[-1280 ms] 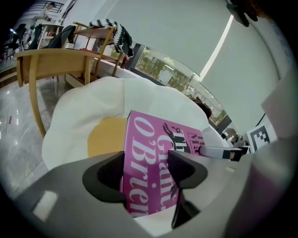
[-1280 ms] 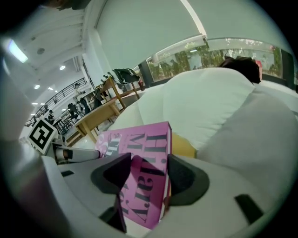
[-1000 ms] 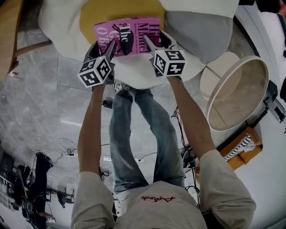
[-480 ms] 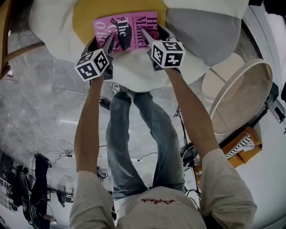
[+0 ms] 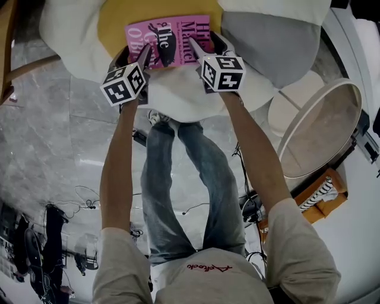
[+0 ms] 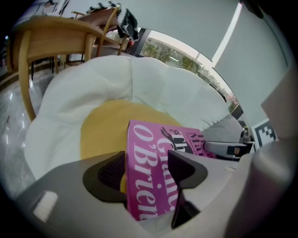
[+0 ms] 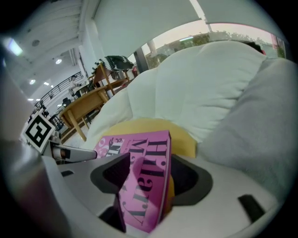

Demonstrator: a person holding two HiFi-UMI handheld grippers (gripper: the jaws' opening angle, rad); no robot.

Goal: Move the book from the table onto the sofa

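Both grippers clamp the pink paperback book (image 5: 171, 37) by its near edge: the left gripper (image 6: 149, 179) closes on one corner and the right gripper (image 7: 150, 182) on the other. The book sits over the round yellow cushion (image 5: 122, 18) on the white padded sofa (image 5: 65, 35).

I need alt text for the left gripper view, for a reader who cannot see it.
The left hand-held gripper clamps one edge of a pink paperback book. Behind the book are a round yellow cushion and a white padded sofa.
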